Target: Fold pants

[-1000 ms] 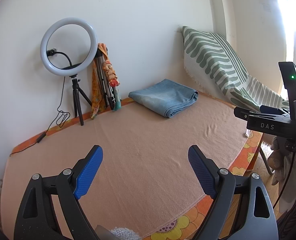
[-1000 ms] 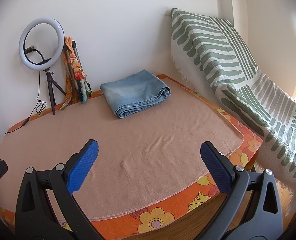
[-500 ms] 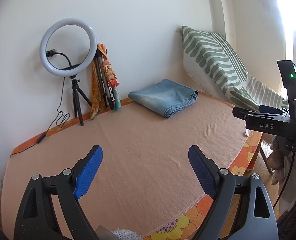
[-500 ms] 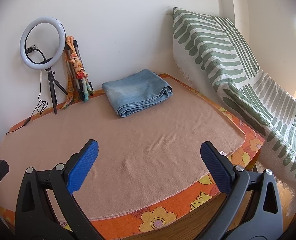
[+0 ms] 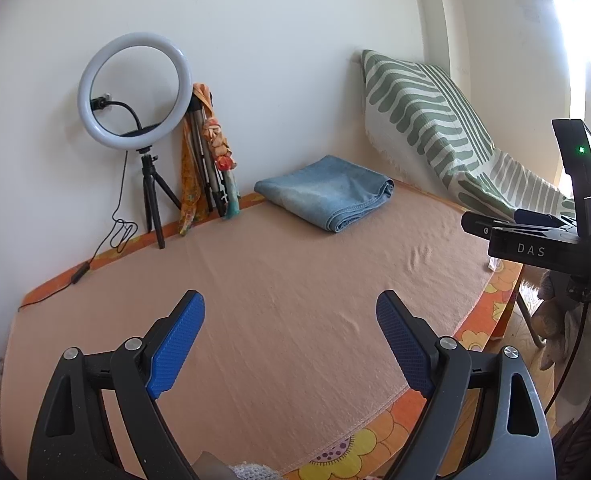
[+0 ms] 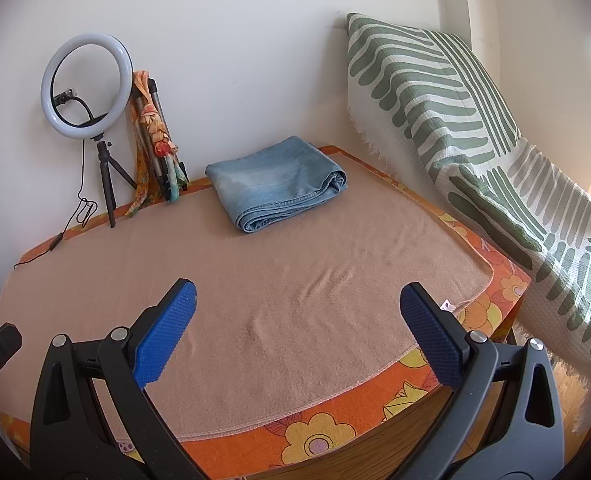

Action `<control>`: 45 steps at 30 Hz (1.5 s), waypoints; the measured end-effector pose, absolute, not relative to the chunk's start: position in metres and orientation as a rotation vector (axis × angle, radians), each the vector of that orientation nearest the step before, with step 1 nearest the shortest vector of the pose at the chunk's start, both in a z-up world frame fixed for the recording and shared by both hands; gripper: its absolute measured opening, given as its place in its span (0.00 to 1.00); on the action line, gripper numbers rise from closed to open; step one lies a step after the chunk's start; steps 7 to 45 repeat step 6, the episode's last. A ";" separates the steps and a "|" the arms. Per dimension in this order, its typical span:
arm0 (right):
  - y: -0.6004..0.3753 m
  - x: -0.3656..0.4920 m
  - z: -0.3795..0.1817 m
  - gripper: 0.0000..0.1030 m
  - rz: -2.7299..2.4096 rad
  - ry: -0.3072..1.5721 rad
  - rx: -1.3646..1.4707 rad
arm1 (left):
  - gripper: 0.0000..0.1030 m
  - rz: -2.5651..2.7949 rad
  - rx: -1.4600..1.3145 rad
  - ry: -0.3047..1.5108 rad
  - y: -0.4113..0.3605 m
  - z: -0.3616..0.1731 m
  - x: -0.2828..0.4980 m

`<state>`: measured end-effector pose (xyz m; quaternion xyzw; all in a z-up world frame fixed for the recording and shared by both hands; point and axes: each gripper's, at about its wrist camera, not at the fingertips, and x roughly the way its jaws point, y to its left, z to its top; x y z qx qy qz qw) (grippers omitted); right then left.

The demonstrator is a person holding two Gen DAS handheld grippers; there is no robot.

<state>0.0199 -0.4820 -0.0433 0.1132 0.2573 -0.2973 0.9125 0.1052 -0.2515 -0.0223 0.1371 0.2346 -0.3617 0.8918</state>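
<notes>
The blue denim pants (image 5: 327, 192) lie folded into a compact stack at the far edge of the table, on the peach blanket (image 5: 279, 280); they also show in the right wrist view (image 6: 275, 184). My left gripper (image 5: 291, 308) is open and empty, hovering over the near part of the blanket. My right gripper (image 6: 295, 300) is open and empty near the table's front edge, well short of the pants. The right gripper's body shows at the right edge of the left wrist view (image 5: 543, 240).
A ring light on a tripod (image 5: 135, 92) and a folded tripod with scarves (image 5: 207, 160) stand against the back wall. A green-striped throw (image 6: 475, 120) drapes along the right. An orange flowered cloth (image 6: 335, 432) covers the table under the blanket.
The right gripper has drifted slightly, shifting its view a little; the left gripper is nearly still. The pants have not moved.
</notes>
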 end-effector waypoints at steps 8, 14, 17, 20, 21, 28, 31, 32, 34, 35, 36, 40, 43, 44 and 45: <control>-0.482 0.020 -0.043 1.00 -0.613 0.531 0.234 | 0.85 -0.753 0.279 0.489 -0.251 -0.022 0.106; -0.482 0.020 -0.043 1.00 -0.613 0.531 0.234 | 0.85 -0.753 0.279 0.489 -0.251 -0.022 0.106; -0.482 0.020 -0.043 1.00 -0.613 0.531 0.234 | 0.85 -0.753 0.279 0.489 -0.251 -0.022 0.106; -0.482 0.020 -0.043 1.00 -0.613 0.531 0.234 | 0.85 -0.753 0.279 0.489 -0.251 -0.022 0.106; -0.482 0.020 -0.043 1.00 -0.613 0.531 0.234 | 0.85 -0.753 0.279 0.489 -0.251 -0.022 0.106; -0.482 0.020 -0.043 1.00 -0.613 0.531 0.234 | 0.85 -0.753 0.279 0.489 -0.251 -0.022 0.106; -0.482 0.020 -0.043 1.00 -0.613 0.531 0.234 | 0.85 -0.753 0.279 0.489 -0.251 -0.022 0.106; -0.482 0.020 -0.043 1.00 -0.613 0.531 0.234 | 0.85 -0.753 0.279 0.489 -0.251 -0.022 0.106; -0.482 0.020 -0.043 1.00 -0.613 0.531 0.234 | 0.85 -0.753 0.279 0.489 -0.251 -0.022 0.106; -0.482 0.020 -0.043 1.00 -0.613 0.531 0.234 | 0.85 -0.753 0.279 0.489 -0.251 -0.022 0.106; -0.482 0.020 -0.043 1.00 -0.613 0.531 0.234 | 0.85 -0.753 0.279 0.489 -0.251 -0.022 0.106; -0.482 0.020 -0.043 1.00 -0.613 0.531 0.234 | 0.85 -0.753 0.279 0.489 -0.251 -0.022 0.106; -0.482 0.020 -0.043 1.00 -0.613 0.531 0.234 | 0.85 -0.753 0.279 0.489 -0.251 -0.022 0.106; -0.482 0.020 -0.043 1.00 -0.613 0.531 0.234 | 0.85 -0.753 0.279 0.489 -0.251 -0.022 0.106; -0.482 0.020 -0.043 1.00 -0.613 0.531 0.234 | 0.85 -0.753 0.279 0.489 -0.251 -0.022 0.106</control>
